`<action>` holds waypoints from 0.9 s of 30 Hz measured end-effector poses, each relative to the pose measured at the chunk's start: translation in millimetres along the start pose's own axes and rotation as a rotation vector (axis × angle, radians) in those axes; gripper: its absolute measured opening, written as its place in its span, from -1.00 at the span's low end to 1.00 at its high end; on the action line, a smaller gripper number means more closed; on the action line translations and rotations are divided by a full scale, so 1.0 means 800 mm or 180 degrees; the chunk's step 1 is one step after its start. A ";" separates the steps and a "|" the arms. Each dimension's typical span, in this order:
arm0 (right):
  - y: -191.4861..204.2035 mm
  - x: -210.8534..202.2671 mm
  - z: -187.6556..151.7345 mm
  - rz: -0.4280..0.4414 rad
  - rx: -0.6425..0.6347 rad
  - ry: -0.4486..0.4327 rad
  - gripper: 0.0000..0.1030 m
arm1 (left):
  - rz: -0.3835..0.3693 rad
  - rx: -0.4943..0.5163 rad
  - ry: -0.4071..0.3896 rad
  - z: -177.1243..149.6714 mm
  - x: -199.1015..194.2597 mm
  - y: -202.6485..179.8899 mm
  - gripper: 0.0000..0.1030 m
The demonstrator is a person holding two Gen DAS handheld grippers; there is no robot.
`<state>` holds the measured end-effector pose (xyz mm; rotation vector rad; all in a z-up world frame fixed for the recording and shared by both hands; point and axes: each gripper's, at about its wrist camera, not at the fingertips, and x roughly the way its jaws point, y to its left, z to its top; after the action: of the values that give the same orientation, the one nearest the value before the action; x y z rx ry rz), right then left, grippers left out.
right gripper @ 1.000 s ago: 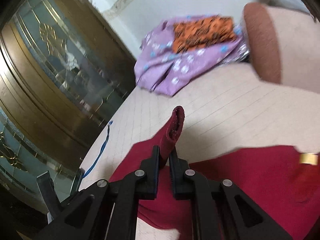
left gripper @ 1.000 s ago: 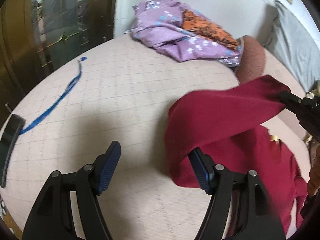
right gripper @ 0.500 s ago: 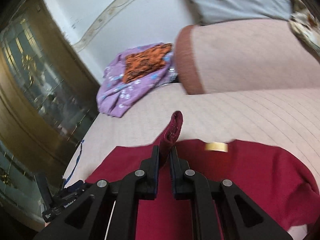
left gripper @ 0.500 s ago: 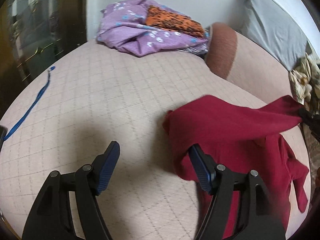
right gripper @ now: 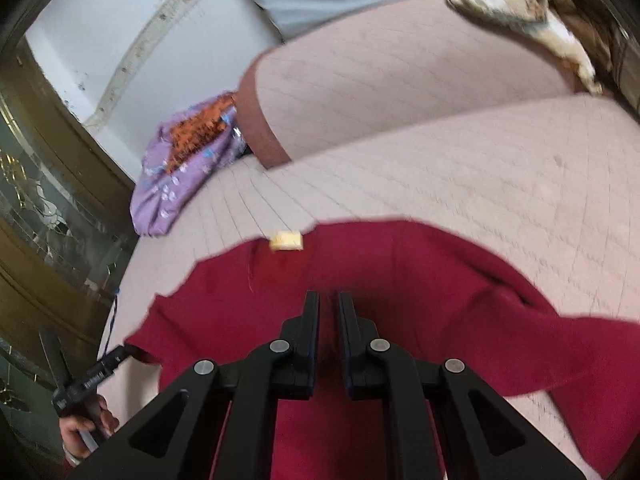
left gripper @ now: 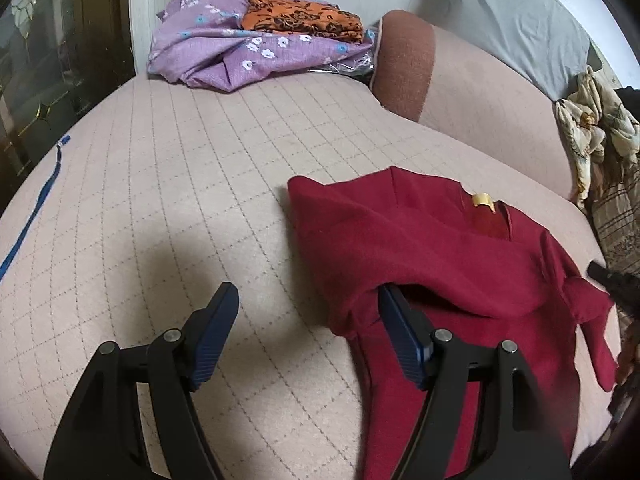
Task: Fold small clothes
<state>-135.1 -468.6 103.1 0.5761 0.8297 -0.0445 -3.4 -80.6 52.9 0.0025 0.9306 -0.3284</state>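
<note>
Jaws first: your left gripper stands wide apart, holding nothing, though its right finger is tucked under a raised fold at the near edge of the red garment. Your right gripper shows only a thin slit between its fingers; red cloth lies right beneath and around the tips, but blur hides whether any of it is pinched, so you cannot tell if it has hold.

That garment lies spread on the quilted pink bed cover, collar side away from you with a yellow label at the neck, and one sleeve trailing off toward the right edge, beside the tip of the right gripper. Well apart at the head of the bed sits a purple floral cloth with an orange patterned cloth on top, next to a pillow, and a blue cord lies off to the left.

You look to be in the middle of bringing a side or sleeve across the body. Next, judge whether the right fingers have let go, lay that fold flat, then close the left fingers on the lifted edge and carry it over evenly, so the layers do not bunch
</note>
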 end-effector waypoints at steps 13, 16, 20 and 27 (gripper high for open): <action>0.040 0.104 -0.027 -0.0113 -0.0441 0.0394 -0.17 | 0.0042 -0.0231 -0.0071 0.005 -0.009 0.025 0.44; 0.055 0.121 -0.034 -0.0358 -0.0810 0.0375 -0.88 | 0.0057 -0.0215 -0.0222 0.008 -0.022 0.025 0.44; 0.059 0.101 -0.035 -0.0508 -0.1026 0.0210 -0.92 | 0.0137 -0.0380 -0.0313 0.013 -0.021 0.036 0.44; 0.002 0.037 -0.017 -0.0792 -0.0654 -0.0161 -0.96 | 0.0082 -0.0340 -0.0178 0.014 0.003 0.014 0.44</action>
<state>-123.6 -455.0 75.5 0.2753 0.8413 -0.1981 9.7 -71.8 55.9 -0.0922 0.8909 -0.2535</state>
